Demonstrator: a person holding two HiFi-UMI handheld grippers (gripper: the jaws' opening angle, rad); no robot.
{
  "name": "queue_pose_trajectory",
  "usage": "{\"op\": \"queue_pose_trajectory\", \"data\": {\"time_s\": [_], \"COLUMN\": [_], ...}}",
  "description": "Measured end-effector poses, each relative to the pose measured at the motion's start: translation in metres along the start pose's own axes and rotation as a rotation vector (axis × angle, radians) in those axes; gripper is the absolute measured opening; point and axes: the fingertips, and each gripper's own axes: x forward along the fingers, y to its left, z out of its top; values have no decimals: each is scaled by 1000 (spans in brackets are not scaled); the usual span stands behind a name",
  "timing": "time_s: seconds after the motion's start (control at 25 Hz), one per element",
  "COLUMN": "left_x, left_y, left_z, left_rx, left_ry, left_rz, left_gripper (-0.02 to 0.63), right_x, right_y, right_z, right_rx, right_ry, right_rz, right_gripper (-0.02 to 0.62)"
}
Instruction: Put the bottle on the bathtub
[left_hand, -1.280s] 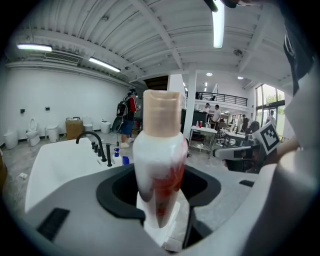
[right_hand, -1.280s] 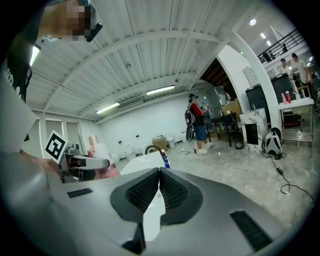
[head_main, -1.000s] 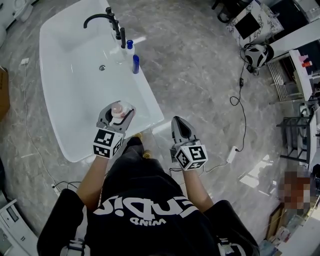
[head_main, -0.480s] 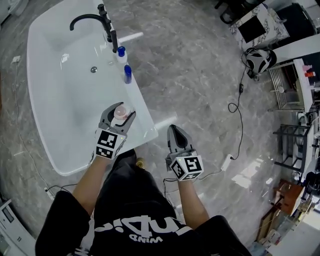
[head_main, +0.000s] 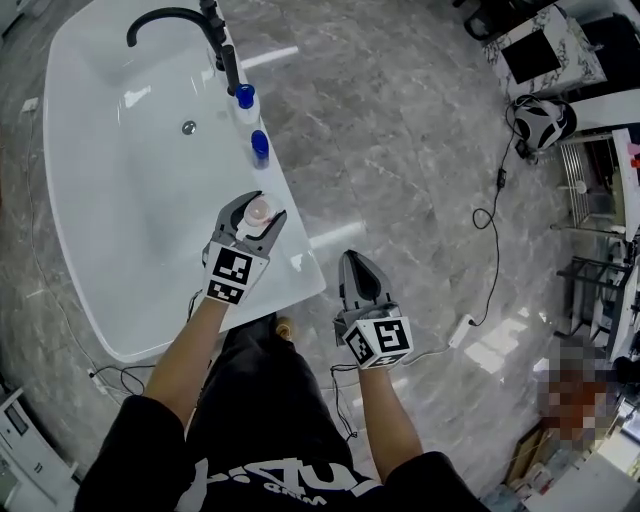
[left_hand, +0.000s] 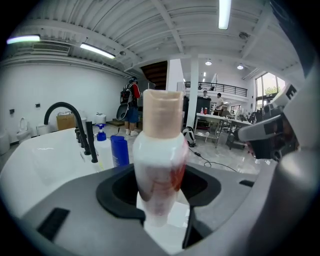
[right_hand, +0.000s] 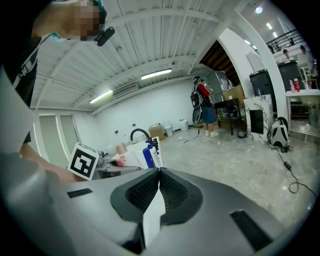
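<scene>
A white bottle with a pinkish cap (head_main: 258, 209) (left_hand: 159, 165) stands upright between the jaws of my left gripper (head_main: 253, 213) (left_hand: 160, 200), which is shut on its body. The held bottle hangs over the right rim of the white bathtub (head_main: 120, 200) (left_hand: 35, 160). My right gripper (head_main: 358, 275) (right_hand: 158, 172) is shut with nothing in it, out over the grey floor to the right of the tub.
A black faucet (head_main: 175, 20) (left_hand: 65, 125) stands at the tub's far end. On the rim by it are a white pump bottle with a blue top (head_main: 244, 100) (left_hand: 102, 145) and a blue bottle (head_main: 260, 148) (left_hand: 119, 150). Cables (head_main: 495, 215) and shelving (head_main: 600, 180) lie at the right.
My left gripper has carried the bottle forward along the tub's right rim, closer to the blue bottle. The right gripper has stayed shut at about the same spot.
</scene>
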Motion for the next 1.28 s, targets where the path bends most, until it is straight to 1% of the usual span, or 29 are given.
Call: {"op": "queue_pose_trajectory", "data": {"time_s": [0.32,0.64,0.84,1.04,1.28], "left_x": [39,56,57,55,38], "left_y": [11,10,8,7,8], "left_z": [-24,-27,-27,-31,-17], "left_rx": [13,57,80,108,97], "left_ry": [30,27,22,43,31], "left_rz": [-12,-37,-41,-37,-14], "left_gripper": [227,227,229,230,230], "right_x": [26,30,29,22,9], "right_y": [-17,-28,-29,-25,-19], "right_z": [-12,-20,-22,-19,-9], "right_rx": [23,45,55,52,45], "right_ry": [11,16,17,12,-4], "right_rz": [-21,-50,-64,-72,-80], "right_gripper": [25,25,25,25,25]}}
